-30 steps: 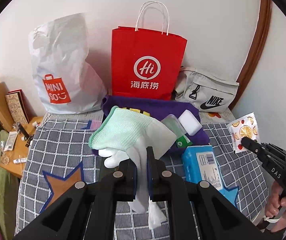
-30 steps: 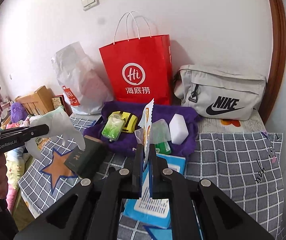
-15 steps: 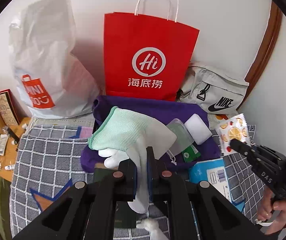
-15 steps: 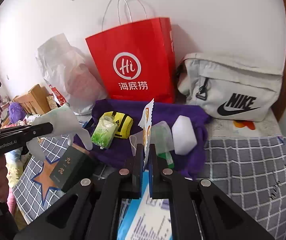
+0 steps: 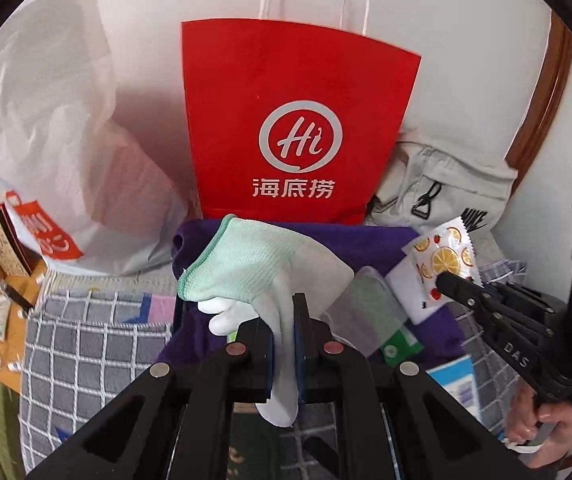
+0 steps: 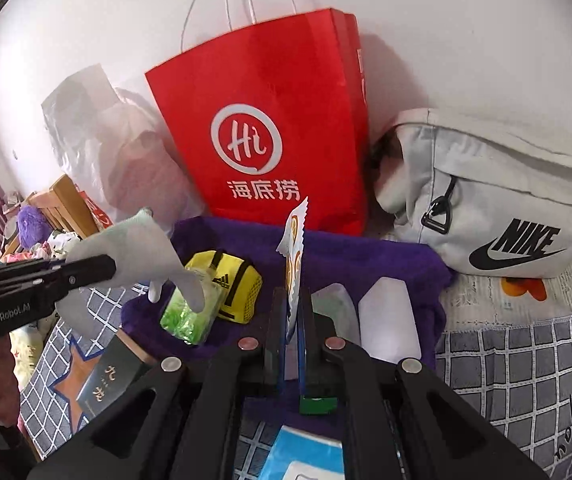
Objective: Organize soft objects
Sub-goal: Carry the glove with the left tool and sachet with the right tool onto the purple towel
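Closer now: glove (image 5: 262, 268) seemingly pinched in left tool (image 5: 284, 320)

My rig is two matte black plastic handheld grippers. The left gripper (image 5: 284, 344) has flat black finger plates with blue pads, plus round silver and reddish screws on its arms. The right gripper (image 6: 293, 332) is built the same, with matching screws. One side plate reads "GenRobot.AI" in white, the other "DAS". A bare hand (image 5: 537, 432) wraps each grip.
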Action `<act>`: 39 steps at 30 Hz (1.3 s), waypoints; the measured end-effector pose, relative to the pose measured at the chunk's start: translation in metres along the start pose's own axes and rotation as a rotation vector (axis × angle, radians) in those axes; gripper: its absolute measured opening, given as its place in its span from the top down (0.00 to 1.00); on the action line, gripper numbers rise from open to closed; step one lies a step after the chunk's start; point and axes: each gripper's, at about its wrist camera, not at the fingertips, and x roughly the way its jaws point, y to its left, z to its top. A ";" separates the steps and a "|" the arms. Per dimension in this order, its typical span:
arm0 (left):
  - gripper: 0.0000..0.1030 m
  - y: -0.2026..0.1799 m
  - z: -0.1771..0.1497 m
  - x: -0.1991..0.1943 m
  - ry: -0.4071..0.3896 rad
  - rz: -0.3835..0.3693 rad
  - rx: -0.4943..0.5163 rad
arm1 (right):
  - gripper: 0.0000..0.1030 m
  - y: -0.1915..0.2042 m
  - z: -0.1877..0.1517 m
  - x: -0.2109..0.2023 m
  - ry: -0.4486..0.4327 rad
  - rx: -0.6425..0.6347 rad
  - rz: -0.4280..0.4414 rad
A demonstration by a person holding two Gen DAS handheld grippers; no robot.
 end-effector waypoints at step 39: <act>0.84 -0.003 -0.004 0.093 0.124 -0.075 0.007 | 0.64 -0.017 -0.020 0.063 0.166 -0.088 -0.088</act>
